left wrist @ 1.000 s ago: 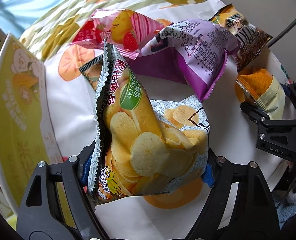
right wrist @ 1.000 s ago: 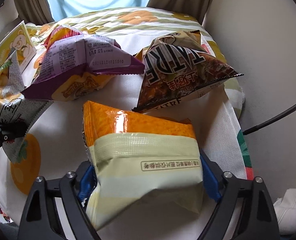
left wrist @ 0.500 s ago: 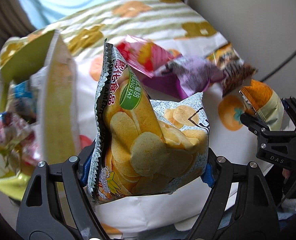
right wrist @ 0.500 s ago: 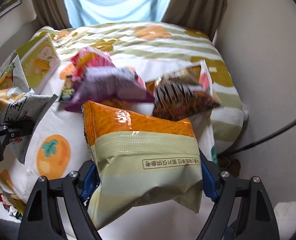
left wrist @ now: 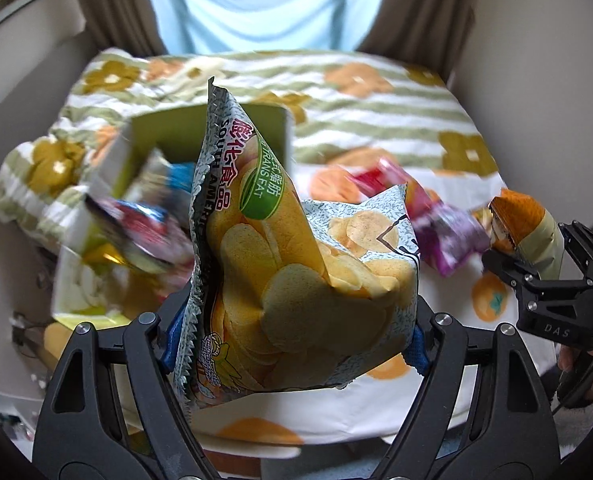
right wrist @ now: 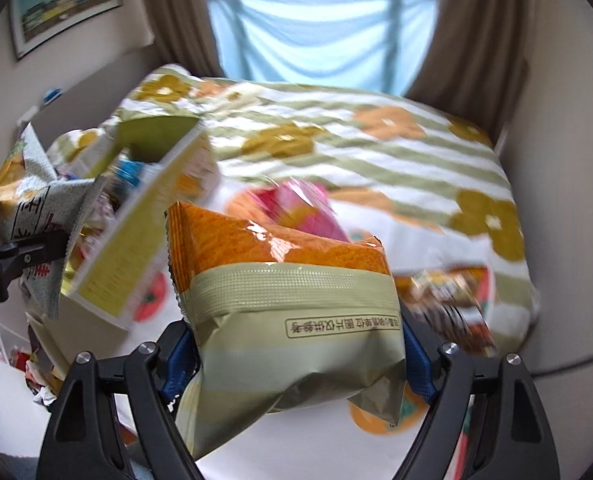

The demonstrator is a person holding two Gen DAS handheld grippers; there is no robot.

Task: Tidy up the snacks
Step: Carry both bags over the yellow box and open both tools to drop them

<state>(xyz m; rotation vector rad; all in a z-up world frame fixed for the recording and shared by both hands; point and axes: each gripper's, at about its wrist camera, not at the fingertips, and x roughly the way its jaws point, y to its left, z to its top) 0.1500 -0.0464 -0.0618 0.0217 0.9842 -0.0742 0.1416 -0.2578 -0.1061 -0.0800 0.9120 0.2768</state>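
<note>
Potato chip bag [left wrist: 296, 280]: clamped between both pads of the left gripper [left wrist: 296, 336], long axis running up and away, crimped top edge pointing toward the open yellow-green carton [left wrist: 144, 184] of snacks.

Orange-and-olive snack bag [right wrist: 292, 312]: clamped in the right gripper [right wrist: 296, 360], orange end uppermost, pointing away over the floral bedspread [right wrist: 376, 152].

Purple packet [left wrist: 448, 240], pink packet [right wrist: 304, 208]: loose on the bedspread, blurred.

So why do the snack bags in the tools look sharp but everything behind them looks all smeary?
Left wrist view: the chip bag is crisp, the box and purple packet streak with motion blur. Right wrist view: the orange bag is sharp with glare on top, the bed smears and edges curve.
</note>
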